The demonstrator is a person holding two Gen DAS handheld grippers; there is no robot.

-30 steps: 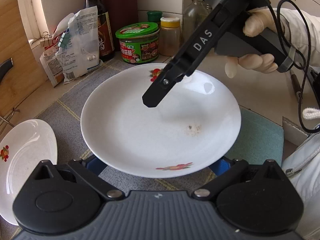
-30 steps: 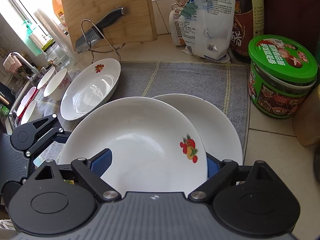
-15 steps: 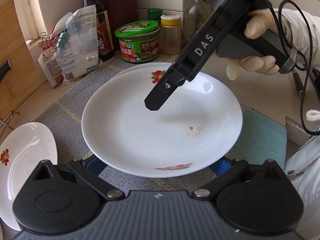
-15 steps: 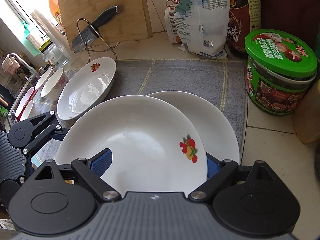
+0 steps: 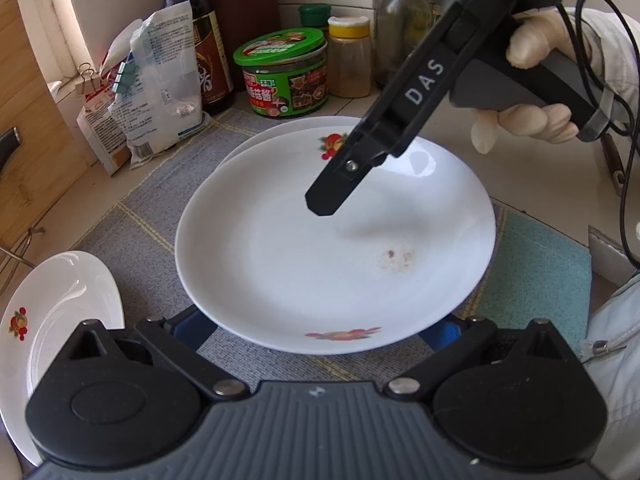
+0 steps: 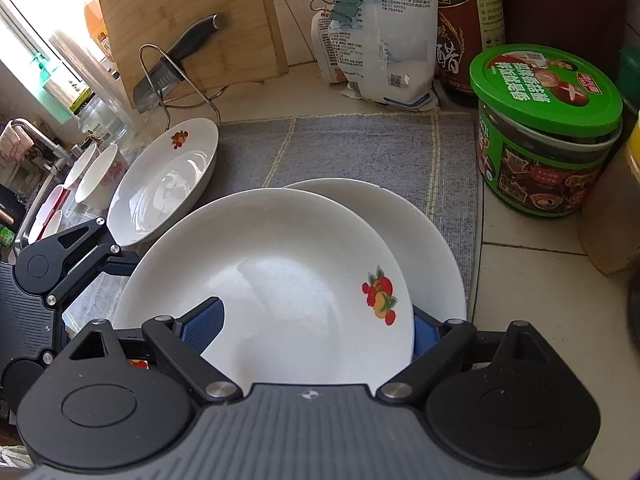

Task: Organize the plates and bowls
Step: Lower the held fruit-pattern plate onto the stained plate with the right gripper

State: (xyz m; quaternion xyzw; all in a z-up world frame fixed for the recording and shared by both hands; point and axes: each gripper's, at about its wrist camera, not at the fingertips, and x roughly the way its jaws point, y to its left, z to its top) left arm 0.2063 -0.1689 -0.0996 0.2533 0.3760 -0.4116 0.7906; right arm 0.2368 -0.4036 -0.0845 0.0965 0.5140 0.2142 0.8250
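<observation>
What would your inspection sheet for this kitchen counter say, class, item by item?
Surface: tiled counter, grey mat under the plates.
Job's things: top plate over lower plate; third plate to the left; bowls beyond.
Clutter: green-lidded jar, bags, bottle, cutting board, knife.
Grippers: right gripper straddles top plate's rim, left gripper fingers under its near edge; grip unclear.
Cables: black cable by the gloved hand.
Surroundings: window, tap at left.
</observation>
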